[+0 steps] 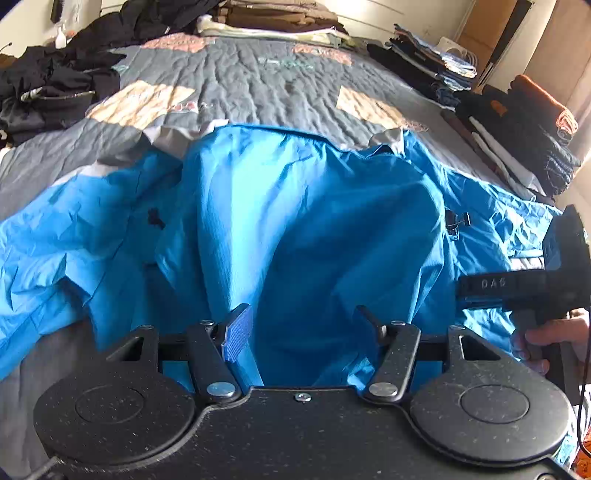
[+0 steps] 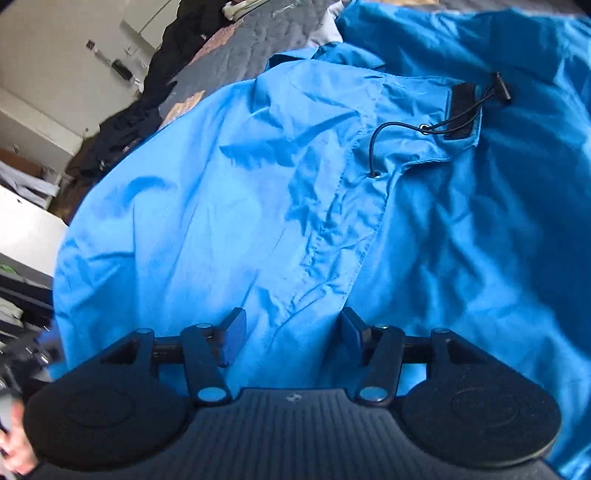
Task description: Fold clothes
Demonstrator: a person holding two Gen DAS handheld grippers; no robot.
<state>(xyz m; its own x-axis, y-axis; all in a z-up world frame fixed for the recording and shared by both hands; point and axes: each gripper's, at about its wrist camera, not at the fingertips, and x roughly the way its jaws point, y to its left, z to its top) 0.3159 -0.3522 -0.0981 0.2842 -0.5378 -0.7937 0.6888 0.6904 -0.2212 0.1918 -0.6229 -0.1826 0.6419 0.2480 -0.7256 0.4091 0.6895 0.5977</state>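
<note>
Jacket (image 1: 314, 229): blue, thin and crinkled, spread over the near end of the bed (image 1: 258, 92), reaching toward both side edges; a middle panel is bunched up into a soft ridge running away from the near edge.
Jacket trim: a grey lining or hem strip (image 1: 173, 136) shows along its far edge.
Cord (image 2: 443, 125): a black drawcord with a toggle runs through two eyelets beside a black patch, seen in the right wrist view; it lies on the cloth, well ahead of the fingers.
Left gripper (image 1: 306, 325): jaws parted, blue cloth lying in the gap; the pads do not press on it, nothing held.
Right gripper (image 2: 291, 332): jaws parted over a seam of the jacket, cloth below and between them, no pinch visible; in the left wrist view it (image 1: 476, 288) comes in from the right edge, close above the cloth.
Hand (image 1: 550, 339): fingers wrapped on the right gripper's handle.
Bed cover: grey quilt with tan and pink patches, bare beyond the jacket.
Left edge of bed: loose heap of black clothes (image 1: 55, 88).
Far end of bed: folded brown and pale stack (image 1: 273, 18).
Right edge of bed: folded stacks (image 1: 517, 122), dark, denim and orange.
</note>
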